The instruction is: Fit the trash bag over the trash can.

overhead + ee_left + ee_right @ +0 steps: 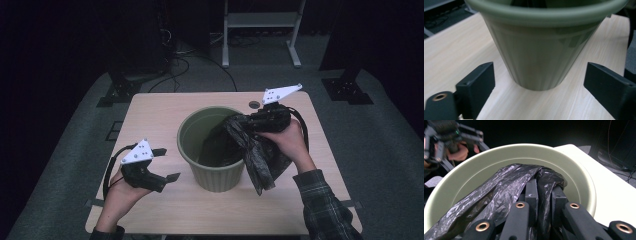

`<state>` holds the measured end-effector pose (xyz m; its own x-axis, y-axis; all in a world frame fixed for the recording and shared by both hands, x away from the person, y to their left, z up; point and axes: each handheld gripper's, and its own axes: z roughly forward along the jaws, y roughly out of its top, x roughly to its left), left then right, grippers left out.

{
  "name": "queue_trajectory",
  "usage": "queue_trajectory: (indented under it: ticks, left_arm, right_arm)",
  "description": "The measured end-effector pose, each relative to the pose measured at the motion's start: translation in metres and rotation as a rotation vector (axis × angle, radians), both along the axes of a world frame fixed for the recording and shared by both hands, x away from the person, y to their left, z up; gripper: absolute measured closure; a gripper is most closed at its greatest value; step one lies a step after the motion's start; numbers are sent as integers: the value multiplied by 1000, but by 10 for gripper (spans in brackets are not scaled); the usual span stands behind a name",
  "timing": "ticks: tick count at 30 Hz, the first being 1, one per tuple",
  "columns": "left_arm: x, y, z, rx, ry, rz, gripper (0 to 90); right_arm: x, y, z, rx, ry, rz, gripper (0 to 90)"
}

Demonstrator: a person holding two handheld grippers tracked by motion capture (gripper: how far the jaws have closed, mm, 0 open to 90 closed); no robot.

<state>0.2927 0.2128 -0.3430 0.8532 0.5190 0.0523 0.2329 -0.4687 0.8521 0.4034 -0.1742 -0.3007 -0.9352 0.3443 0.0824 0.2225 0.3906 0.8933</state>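
Note:
A green ribbed bin [212, 172] stands mid-table; its outer wall [539, 50] is close in the left gripper view and its rim [579, 172] in the right gripper view. A black plastic bag [257, 155] drapes over the bin's right rim, part inside, part hanging outside. My right gripper [250, 121] is shut on the bag [506, 192] above the rim, the film pinched between its jaws. My left gripper [166, 164] is open left of the bin, nothing between its fingers [477, 87], its jaws spread wide beside the bin's base.
The light wooden table [150, 115] has a small round hole [254, 105] behind the bin. Dark floor, cables and a white frame [260, 20] lie beyond the far edge.

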Motion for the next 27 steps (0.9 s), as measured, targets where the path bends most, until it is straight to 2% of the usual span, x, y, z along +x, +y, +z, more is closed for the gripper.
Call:
queue_trajectory:
  ticks: [2,3,4,7,8,11,12,21,27]
  left_arm:
    - [0,0,12,-21,-15,-17,144]
    - [0,0,12,-21,-15,-17,145]
    - [1,-2,20,-30,-30,-33,163]
    - [3,-6,27,-39,-44,-46,212]
    - [7,-10,34,-39,-60,-63,231]
    - [13,-16,39,-37,-71,-73,240]
    - [19,-22,44,-27,-78,-81,242]
    - [41,-50,55,-20,-99,-118,241]
    - [52,-66,54,0,-104,-140,242]
  right_arm:
    - [1,1,1,-3,2,-1,805]
    - [1,1,1,-5,2,-2,805]
    - [1,1,2,-6,2,-1,809]
    - [0,3,3,-9,6,9,820]
    - [0,4,3,-10,7,11,834]
    - [0,5,3,-16,11,24,851]
    - [0,7,4,-22,20,40,880]
    - [1,15,6,-28,42,87,892]
    - [4,25,5,-16,60,126,893]
